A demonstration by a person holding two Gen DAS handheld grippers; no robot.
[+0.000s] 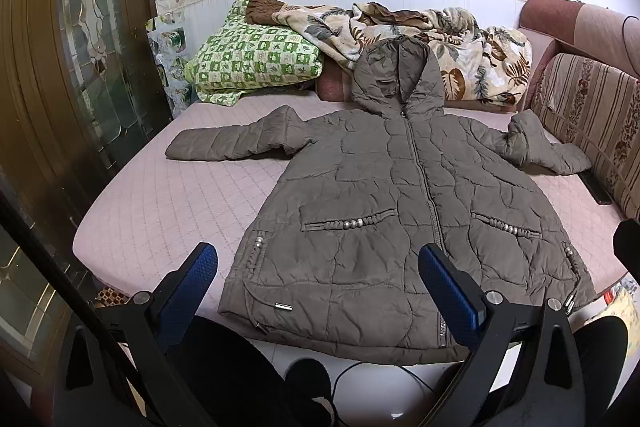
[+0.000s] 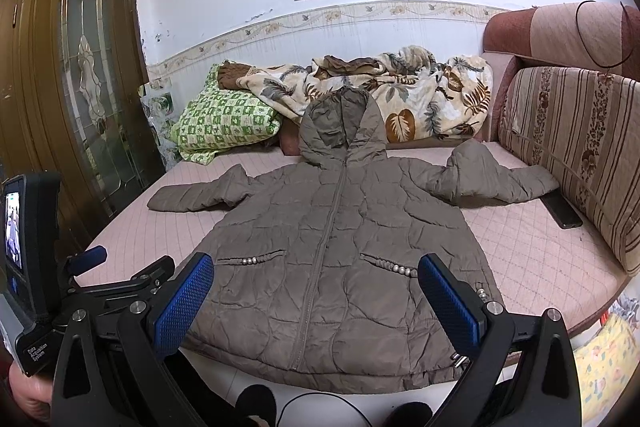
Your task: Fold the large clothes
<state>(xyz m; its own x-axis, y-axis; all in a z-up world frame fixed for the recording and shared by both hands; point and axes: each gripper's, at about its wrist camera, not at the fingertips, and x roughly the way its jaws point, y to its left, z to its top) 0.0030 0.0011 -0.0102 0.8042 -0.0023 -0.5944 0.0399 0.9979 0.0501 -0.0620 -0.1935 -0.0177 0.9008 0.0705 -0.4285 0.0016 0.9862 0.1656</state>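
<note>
the jacket (image 1: 400, 219) is a grey-brown quilted garment with a hood. it lies front side up, zipped closed, on the pink quilted bed (image 1: 160, 195). the hem faces the cameras and overhangs the near bed edge slightly. the hood (image 1: 396, 75) points toward the far wall and leans against the leaf-print blanket (image 1: 460, 39). both sleeves extend sideways: one sleeve (image 1: 232, 141) lies flat on the bed toward the wooden door side, the other sleeve (image 1: 548, 147) is bunched and reaches the striped cushion (image 1: 592, 123).

the left gripper (image 1: 318, 291) hovers above the hem area, jaws spread wide, holding nothing. one blue pad (image 1: 188, 291) sits over the bed edge outside the jacket; the other overlaps the hem near the zip.

the right gripper (image 2: 316, 303) also stands spread apart and empty, above the lower part of the jacket. in the right wrist view, the left gripper unit with its small screen (image 2: 14, 231) appears at the frame edge, with part of a hand below it.

a green checked pillow (image 1: 256, 67) lies at the far end of the bed, beside the blanket. a dark flat object (image 2: 562, 211) rests on the bed against the cushion. a wooden door with a glass panel (image 1: 92, 27) stands beside the bed. a black cable (image 1: 360, 371) runs across the floor below the hem.
</note>
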